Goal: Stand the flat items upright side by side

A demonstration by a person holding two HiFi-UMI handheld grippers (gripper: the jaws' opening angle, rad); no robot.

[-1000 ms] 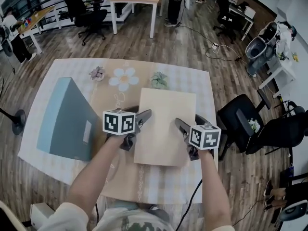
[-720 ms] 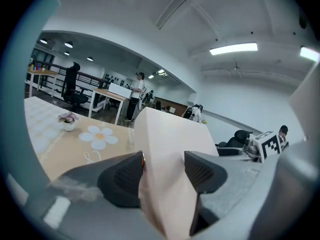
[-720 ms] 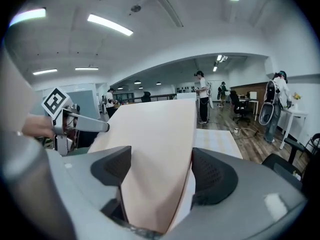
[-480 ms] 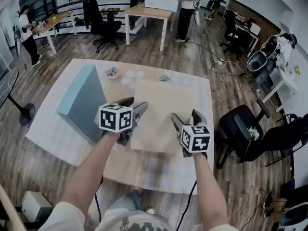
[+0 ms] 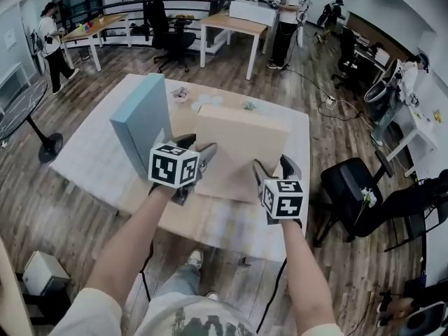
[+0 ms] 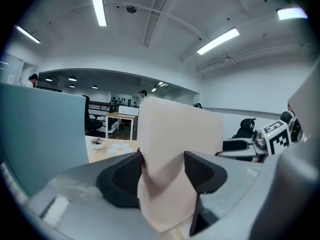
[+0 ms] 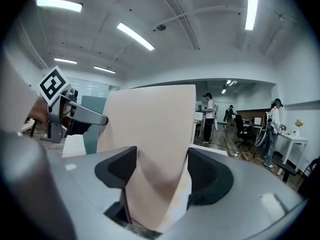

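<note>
Left gripper (image 5: 201,145): my jaws clamp the beige box (image 5: 241,142) at its near left edge.
Right gripper (image 5: 273,164): my jaws have just been closing and now pinch the same box's near right edge.
Beige box: tipped up steeply over the table (image 5: 87,156).
Blue box (image 5: 143,114): upright on edge, just left of it.

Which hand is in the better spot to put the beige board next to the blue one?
Left, probably. The left tool pinches the beige board on the side nearest the standing blue board, so it can steer that edge beside it.
</note>
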